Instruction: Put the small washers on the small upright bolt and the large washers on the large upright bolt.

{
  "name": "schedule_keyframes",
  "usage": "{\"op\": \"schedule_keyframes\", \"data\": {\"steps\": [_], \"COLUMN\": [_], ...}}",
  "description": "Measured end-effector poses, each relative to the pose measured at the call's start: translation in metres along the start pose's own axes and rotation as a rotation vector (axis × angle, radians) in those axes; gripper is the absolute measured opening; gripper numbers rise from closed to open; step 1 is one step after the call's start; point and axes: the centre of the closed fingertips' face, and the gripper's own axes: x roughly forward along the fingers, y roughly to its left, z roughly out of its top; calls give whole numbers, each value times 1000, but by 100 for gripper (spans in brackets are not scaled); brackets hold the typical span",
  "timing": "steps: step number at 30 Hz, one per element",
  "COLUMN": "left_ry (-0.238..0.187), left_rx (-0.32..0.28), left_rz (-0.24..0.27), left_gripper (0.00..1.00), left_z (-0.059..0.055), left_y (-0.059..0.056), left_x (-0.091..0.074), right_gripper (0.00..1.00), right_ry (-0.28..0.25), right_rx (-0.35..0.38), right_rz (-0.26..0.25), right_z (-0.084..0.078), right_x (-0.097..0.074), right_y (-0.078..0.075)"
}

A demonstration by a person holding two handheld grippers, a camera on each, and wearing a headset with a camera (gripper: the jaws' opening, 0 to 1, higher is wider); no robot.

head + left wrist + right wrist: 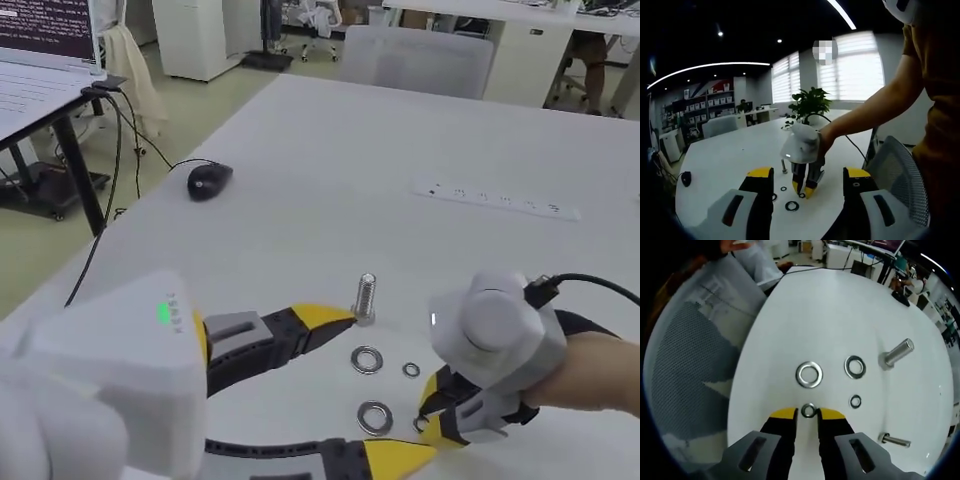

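From my head view, my left tongs (362, 388) stand wide apart above the white bench (330, 180), one tip just beside the large bolt (366, 298). Two large washers (367, 359) lie flat under the gap. My right tongs (430, 415) point down near a loose small washer (411, 370). In the left gripper view the right tongs hang tip-down over the washers. In the right gripper view their tips sit close on either side of a second small washer (808, 410); whether they grip it I cannot tell. The small bolt (895, 441) stands off to one side. I judge this washer light, stiff and slippery, so I'd pinch across its rim.
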Motion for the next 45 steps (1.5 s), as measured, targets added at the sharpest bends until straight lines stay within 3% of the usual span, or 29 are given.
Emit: {"op": "schedule_keyframes", "data": {"steps": [11, 15, 18, 30, 36, 45], "left_ry": [1, 6, 11, 13, 27, 27], "left_rx": [-2, 1, 4, 9, 7, -1], "left_rz": [0, -6, -12, -28, -34, -30], "left_gripper": [55, 55, 55, 55, 55, 55], "left_z": [-1, -1, -2, -1, -5, -7], "left_y": [1, -1, -1, 2, 3, 11], "left_x": [2, 4, 5, 11, 13, 14], "right_gripper": [13, 12, 12, 12, 12, 12], "right_ry": [13, -4, 11, 10, 19, 25], "right_rx": [-22, 10, 11, 77, 99, 103], "right_rz": [-13, -10, -11, -119, -168, -230], "right_z": [-2, -1, -7, -31, -41, -40], "right_x": [-1, -1, -7, -58, -75, -97], "right_y": [-2, -4, -5, -42, -61, -91]}}
